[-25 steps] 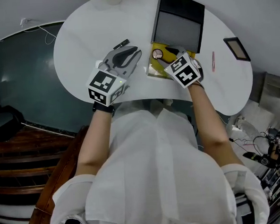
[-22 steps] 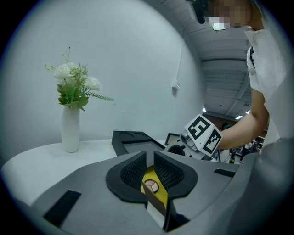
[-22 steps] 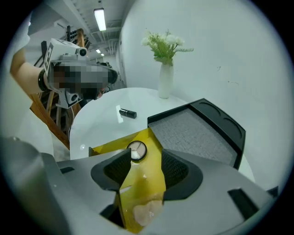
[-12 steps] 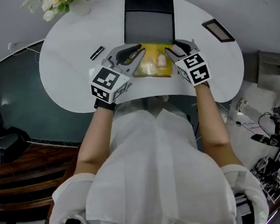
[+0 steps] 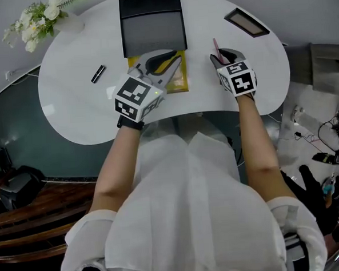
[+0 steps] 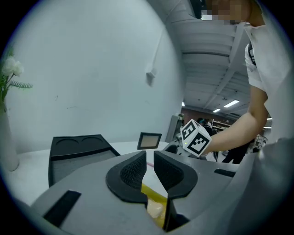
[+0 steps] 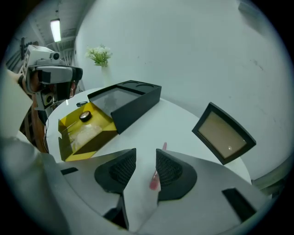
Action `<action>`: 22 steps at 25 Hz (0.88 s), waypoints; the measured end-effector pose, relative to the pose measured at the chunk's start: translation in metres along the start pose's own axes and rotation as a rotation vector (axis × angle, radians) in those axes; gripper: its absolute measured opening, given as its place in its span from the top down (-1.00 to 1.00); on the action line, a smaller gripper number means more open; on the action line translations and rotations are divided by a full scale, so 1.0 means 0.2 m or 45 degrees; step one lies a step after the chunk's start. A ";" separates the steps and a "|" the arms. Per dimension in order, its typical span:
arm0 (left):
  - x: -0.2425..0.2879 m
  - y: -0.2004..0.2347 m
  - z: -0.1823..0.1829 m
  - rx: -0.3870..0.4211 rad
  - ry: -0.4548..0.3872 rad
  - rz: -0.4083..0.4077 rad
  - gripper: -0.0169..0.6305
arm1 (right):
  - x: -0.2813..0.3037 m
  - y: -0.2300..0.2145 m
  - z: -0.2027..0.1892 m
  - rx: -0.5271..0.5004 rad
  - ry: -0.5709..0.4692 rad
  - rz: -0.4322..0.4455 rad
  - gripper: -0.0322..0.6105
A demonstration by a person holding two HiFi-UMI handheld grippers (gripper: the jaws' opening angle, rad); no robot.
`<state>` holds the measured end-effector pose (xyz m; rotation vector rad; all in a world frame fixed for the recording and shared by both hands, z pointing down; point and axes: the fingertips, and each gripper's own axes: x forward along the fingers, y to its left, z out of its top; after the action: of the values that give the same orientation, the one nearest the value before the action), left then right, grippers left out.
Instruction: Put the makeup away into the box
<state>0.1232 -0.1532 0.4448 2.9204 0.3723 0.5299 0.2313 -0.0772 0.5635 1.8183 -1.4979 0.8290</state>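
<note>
And the hands have swapped jobs! 1 second ago the right gripper (image 7: 146,167) was over the yellow box (image 7: 89,137). Now it has swung out across the white table (image 5: 70,109) and sits over the pink stick (image 7: 155,179). Its fingers have just been closing and are about half open. The stick lies between them on the table, close against 1 pad, but nothing is pinched yet.

Meanwhile the left gripper (image 5: 179,57) has come in from the bare table to the box. Its fingers are drawn nearly together with the box's thin wall in the gap, which looks like a steadying grip.

So the next piece is lined up: finish the squeeze, lift, and it's a short trip back to the box. Still out on the table are 2 more items, a black lipstick (image 5: 99,74) well off to the left and a flat compact (image 5: 246,22) beyond the stick.
</note>
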 end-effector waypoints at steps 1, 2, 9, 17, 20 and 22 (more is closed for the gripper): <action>0.02 -0.01 0.00 0.004 0.003 -0.008 0.78 | 0.01 -0.02 -0.03 0.018 0.009 -0.009 0.48; 0.05 -0.03 0.00 0.009 0.004 -0.014 0.78 | 0.02 -0.04 -0.05 0.036 0.015 -0.018 0.48; 0.16 -0.08 0.01 0.016 0.039 -0.030 0.78 | 0.11 -0.14 -0.16 0.116 0.062 -0.057 0.57; 0.20 -0.06 -0.01 0.003 0.057 -0.013 0.78 | 0.17 -0.16 -0.20 0.135 0.100 -0.029 0.70; 0.21 -0.05 -0.01 -0.008 0.057 -0.007 0.78 | 0.17 -0.16 -0.20 0.137 0.103 -0.019 0.74; 0.21 -0.05 0.00 -0.013 0.056 -0.004 0.78 | 0.17 -0.16 -0.20 0.140 0.107 -0.014 0.74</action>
<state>0.1586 -0.1316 0.4570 2.9020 0.3790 0.5942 0.2645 -0.0610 0.6127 1.8453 -1.4131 0.9875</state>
